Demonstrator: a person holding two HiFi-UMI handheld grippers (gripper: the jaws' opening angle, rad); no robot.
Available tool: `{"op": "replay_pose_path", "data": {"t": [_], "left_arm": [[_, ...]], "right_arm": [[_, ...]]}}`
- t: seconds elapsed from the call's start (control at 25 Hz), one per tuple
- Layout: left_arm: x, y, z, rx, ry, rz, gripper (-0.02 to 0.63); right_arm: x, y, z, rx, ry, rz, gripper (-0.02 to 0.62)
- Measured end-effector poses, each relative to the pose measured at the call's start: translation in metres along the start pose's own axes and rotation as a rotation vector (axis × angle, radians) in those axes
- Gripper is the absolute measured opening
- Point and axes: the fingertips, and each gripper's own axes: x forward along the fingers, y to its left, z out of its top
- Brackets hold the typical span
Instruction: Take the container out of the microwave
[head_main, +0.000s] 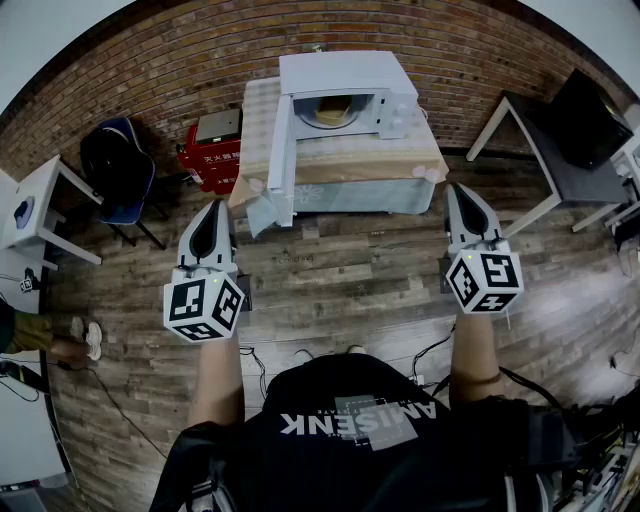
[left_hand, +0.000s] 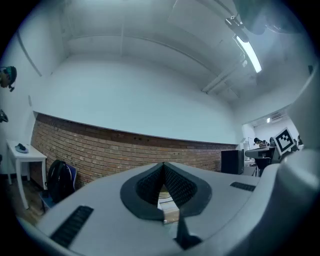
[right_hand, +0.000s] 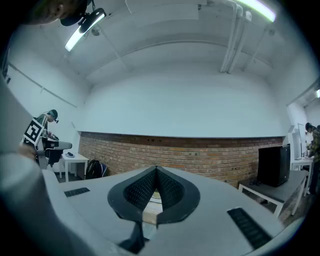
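A white microwave (head_main: 345, 80) stands on a cloth-covered table (head_main: 350, 170) against the brick wall, its door (head_main: 283, 150) swung open to the left. Inside the cavity sits a tan container (head_main: 330, 113). Both grippers hang over the wooden floor, well short of the table. My left gripper (head_main: 213, 207) is shut with nothing in it, pointing towards the table's left corner. My right gripper (head_main: 460, 192) is shut and empty, just off the table's right end. In the left gripper view the left gripper (left_hand: 163, 166) shows pads meeting at the tip; the right gripper (right_hand: 156, 170) shows the same in its own view.
A red case (head_main: 208, 152) and a dark backpack on a blue chair (head_main: 118, 165) stand left of the table. A small white table (head_main: 40, 200) is at far left, a white desk with a black monitor (head_main: 585, 120) at right. Cables (head_main: 265, 365) lie on the floor.
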Motion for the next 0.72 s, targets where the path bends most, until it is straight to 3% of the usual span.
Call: {"op": "replay_pose_path", "data": {"t": [0.72], "left_arm": [[-0.012,0.008,0.006,-0.017,-0.020,-0.002,0.011]], "right_arm": [[-0.003,0.023,0.006,-0.038,0.008,0.020,0.040]]}}
